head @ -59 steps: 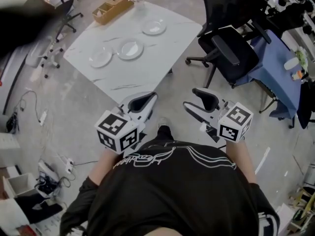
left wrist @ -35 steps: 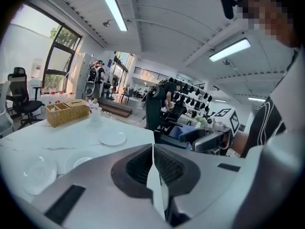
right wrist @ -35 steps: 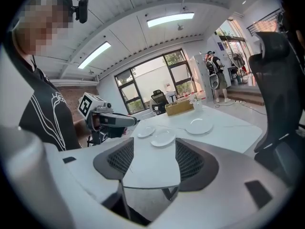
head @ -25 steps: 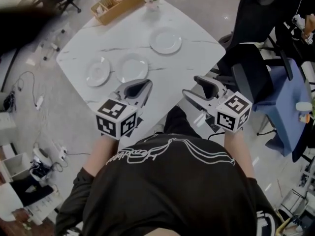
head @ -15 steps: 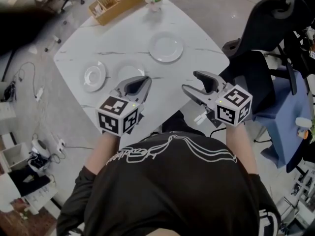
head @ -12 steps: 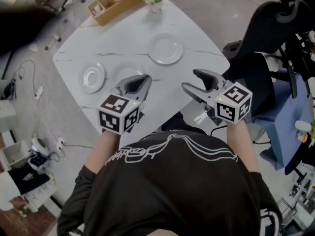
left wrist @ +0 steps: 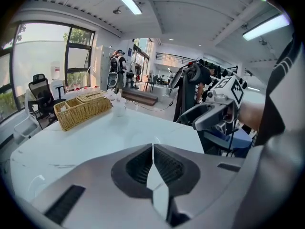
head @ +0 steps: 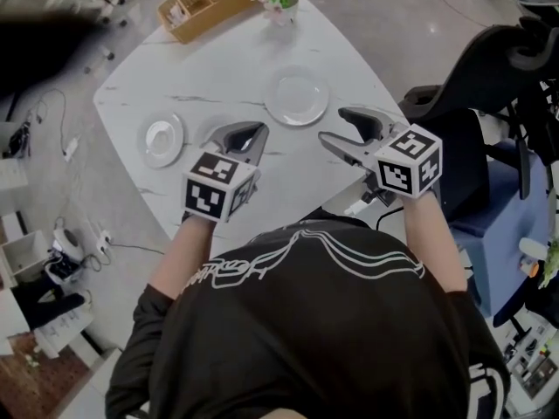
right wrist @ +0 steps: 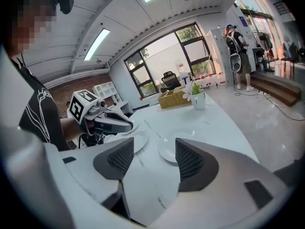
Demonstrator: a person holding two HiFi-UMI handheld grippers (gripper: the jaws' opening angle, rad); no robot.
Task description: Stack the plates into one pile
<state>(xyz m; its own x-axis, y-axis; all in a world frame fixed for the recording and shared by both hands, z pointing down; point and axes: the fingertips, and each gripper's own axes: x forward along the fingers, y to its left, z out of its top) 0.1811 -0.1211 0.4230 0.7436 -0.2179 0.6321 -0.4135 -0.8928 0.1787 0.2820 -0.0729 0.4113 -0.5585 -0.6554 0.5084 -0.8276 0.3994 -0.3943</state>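
White small plate (head: 162, 138) lies flat at the surface's (head: 210, 59) left, large plate (head: 297, 97) far right. From overhead the middle plate (right wrist: 139, 140) hides beneath the left gripper (head: 251, 131), fingers together; right gripper (head: 332, 125) fingers apart.

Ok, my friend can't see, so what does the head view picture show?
A person in black holds two grippers over a white table: the left gripper shut, the right gripper open. Two white plates lie apart on it, a small plate and a bigger plate, with a wicker basket at the far edge.
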